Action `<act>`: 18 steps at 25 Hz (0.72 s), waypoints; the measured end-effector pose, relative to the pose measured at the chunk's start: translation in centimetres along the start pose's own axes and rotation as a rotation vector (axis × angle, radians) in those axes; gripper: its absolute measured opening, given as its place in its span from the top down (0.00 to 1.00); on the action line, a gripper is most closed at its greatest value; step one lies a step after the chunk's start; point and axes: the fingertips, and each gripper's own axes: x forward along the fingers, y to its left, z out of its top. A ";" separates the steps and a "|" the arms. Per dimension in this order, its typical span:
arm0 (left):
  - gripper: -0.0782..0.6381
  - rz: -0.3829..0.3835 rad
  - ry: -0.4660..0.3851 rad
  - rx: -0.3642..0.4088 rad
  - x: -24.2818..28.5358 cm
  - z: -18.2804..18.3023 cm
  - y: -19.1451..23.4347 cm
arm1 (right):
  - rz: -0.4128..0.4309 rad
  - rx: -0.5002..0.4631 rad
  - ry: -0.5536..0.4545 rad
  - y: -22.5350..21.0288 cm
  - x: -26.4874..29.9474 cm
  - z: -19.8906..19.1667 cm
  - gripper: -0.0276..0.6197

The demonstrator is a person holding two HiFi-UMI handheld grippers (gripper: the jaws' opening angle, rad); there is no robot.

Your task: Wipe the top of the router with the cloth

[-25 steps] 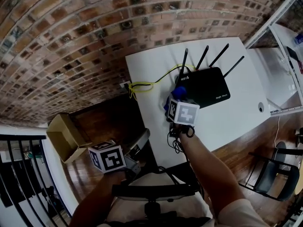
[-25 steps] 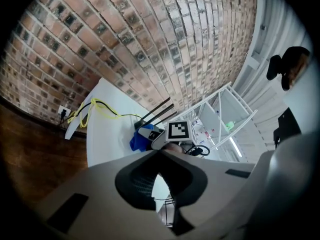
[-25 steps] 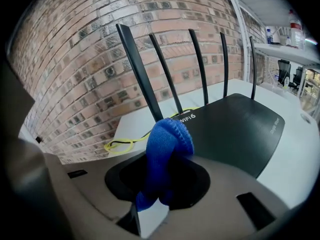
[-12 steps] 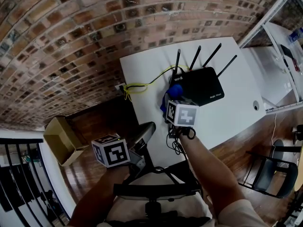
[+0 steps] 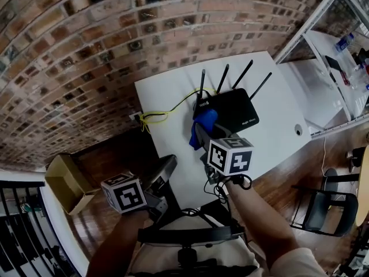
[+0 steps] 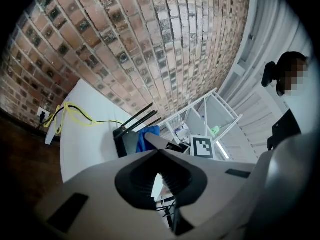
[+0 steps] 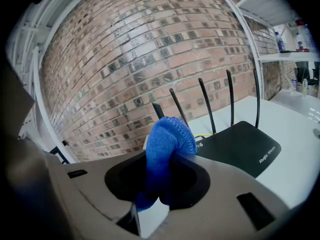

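A black router (image 5: 230,109) (image 7: 240,146) (image 6: 123,139) with several upright antennas lies on a white table (image 5: 173,97). A blue cloth (image 5: 202,126) (image 7: 165,154) (image 6: 150,134) is bunched between the jaws of my right gripper (image 5: 199,133) (image 7: 167,156), which is shut on it and hovers at the router's near-left corner. My left gripper (image 5: 167,169) (image 6: 159,151) hangs low off the table's near-left side, jaws shut with nothing between them.
A yellow cable (image 5: 158,114) (image 6: 70,116) runs from the router across the table to a wall socket by the brick wall. A cardboard box (image 5: 63,180) sits on the wooden floor at left. White shelving (image 5: 328,51) stands to the right, a dark chair (image 5: 323,212) below it.
The right gripper with the cloth has shifted a little toward me and left along the router's near-left corner. The head view has swung, and the left gripper has drifted slightly.
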 end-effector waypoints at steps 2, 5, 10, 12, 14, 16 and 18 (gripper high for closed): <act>0.89 -0.032 -0.012 -0.003 -0.1 0.1 -0.9 | 0.019 0.010 -0.023 0.5 -1.5 0.6 0.78; 0.89 -0.084 -0.026 -0.004 0.2 0.1 -2.1 | 0.043 0.015 -0.052 0.8 -3.6 1.4 0.78; 0.89 -0.157 -0.038 -0.001 0.5 -0.5 -3.8 | 0.074 0.038 -0.111 1.3 -7.0 1.9 0.78; 0.88 -0.182 -0.028 0.001 0.7 -0.9 -4.4 | 0.092 0.071 -0.149 1.4 -8.5 2.3 0.78; 0.88 -0.199 -0.019 0.011 1.0 -1.4 -4.8 | 0.107 0.120 -0.183 1.1 -10.2 2.6 0.77; 0.88 -0.213 -0.015 0.027 1.3 -1.7 -5.3 | 0.110 0.173 -0.218 0.5 -11.8 3.0 0.77; 0.88 -0.231 -0.009 0.035 1.9 -2.0 -6.0 | 0.114 0.220 -0.255 -0.3 -13.5 3.5 0.77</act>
